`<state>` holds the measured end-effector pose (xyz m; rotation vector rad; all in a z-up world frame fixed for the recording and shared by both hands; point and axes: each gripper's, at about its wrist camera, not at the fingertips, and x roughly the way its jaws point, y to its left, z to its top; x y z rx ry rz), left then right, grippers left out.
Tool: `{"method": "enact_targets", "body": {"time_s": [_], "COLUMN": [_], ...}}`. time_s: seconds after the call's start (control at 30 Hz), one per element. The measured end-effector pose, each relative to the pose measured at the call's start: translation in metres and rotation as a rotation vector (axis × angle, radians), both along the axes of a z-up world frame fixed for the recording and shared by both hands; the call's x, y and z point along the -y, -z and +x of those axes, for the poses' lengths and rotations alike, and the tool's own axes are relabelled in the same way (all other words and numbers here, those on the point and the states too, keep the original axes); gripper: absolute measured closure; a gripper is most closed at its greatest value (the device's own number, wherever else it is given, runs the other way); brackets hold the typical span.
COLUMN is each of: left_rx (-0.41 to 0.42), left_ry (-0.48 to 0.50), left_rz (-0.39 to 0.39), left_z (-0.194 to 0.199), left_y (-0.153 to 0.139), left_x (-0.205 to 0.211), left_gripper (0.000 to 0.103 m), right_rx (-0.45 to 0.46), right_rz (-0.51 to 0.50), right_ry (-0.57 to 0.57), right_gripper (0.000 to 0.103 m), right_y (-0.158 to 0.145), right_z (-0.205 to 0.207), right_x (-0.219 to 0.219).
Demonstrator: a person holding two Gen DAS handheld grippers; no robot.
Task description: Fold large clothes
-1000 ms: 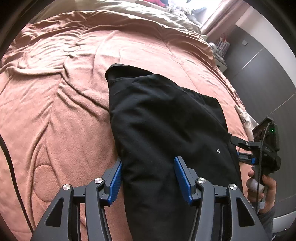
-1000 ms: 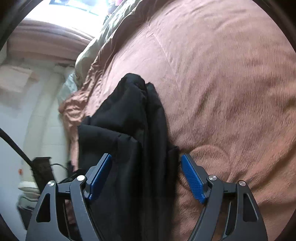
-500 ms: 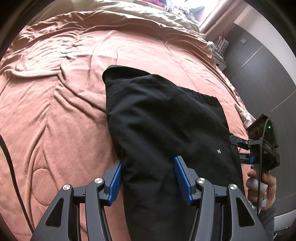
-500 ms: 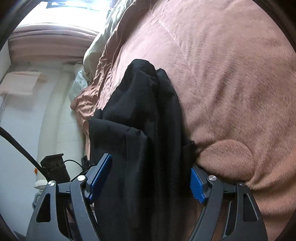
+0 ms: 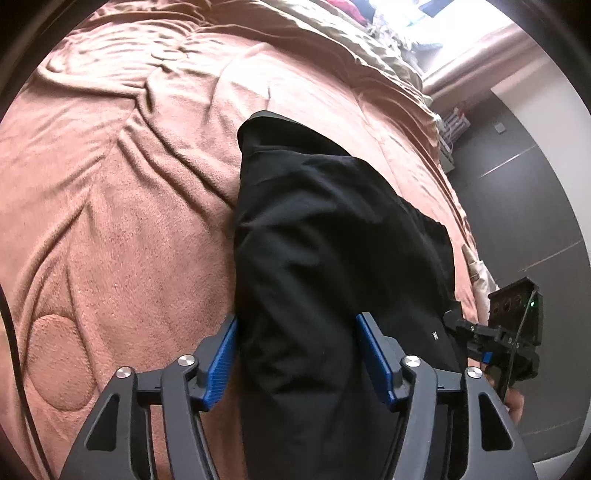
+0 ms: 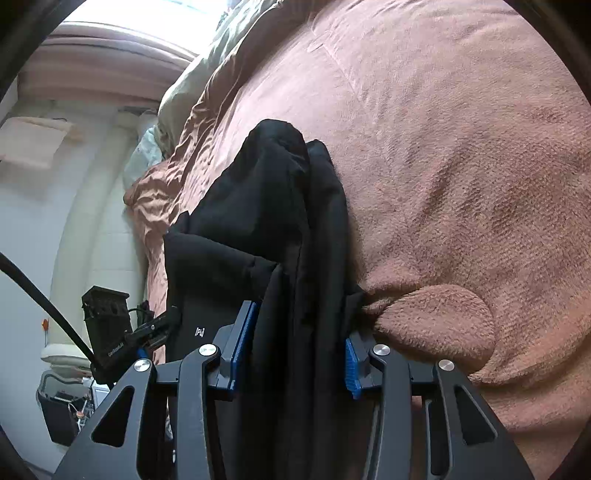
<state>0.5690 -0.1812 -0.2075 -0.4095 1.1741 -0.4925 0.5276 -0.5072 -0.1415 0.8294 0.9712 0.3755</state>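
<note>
A black garment (image 5: 332,240) lies folded lengthwise on a salmon-pink blanket (image 5: 110,221). My left gripper (image 5: 299,354) straddles its near end: one blue pad sits at the cloth's left edge, the other rests on top, and the jaws are opening a little. In the right wrist view the garment (image 6: 258,221) runs away from me in thick folds. My right gripper (image 6: 297,350) is closing on its near edge, with cloth bunched between both pads. Each gripper shows in the other's view, the right (image 5: 509,332) and the left (image 6: 110,332).
The blanket (image 6: 461,166) covers a wide bed with wrinkles at the far side. An olive quilt (image 5: 332,33) lies at the head. A dark wall panel (image 5: 535,192) stands past the right edge. A black cable (image 6: 44,306) hangs on the left.
The right jaws have narrowed around the garment's edge, gathering flat cloth into upright folds. The left gripper has sunk closer to the cloth and rolled a little.
</note>
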Motion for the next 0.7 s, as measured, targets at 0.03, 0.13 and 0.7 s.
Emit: {"method": "enact_targets", "body": {"time_s": [0.03, 0.13, 0.7], "left_rx": [0.000, 0.006, 0.169], "left_ry": [0.000, -0.003, -0.047], "left_rz": [0.001, 0.014, -0.048], "left_z": [-0.001, -0.004, -0.058], "left_y": [-0.001, -0.008, -0.102], "left_x": [0.001, 0.002, -0.038], "left_gripper": [0.044, 0.054, 0.080], "right_rx": [0.002, 0.028, 0.216], "right_rz": [0.002, -0.013, -0.090], "right_ry": [-0.002, -0.004, -0.035], "right_gripper": [0.063, 0.067, 0.091], "right_y": [-0.001, -0.006, -0.111], "right_z": [0.001, -0.004, -0.069], "right_x": [-0.002, -0.007, -0.065]}}
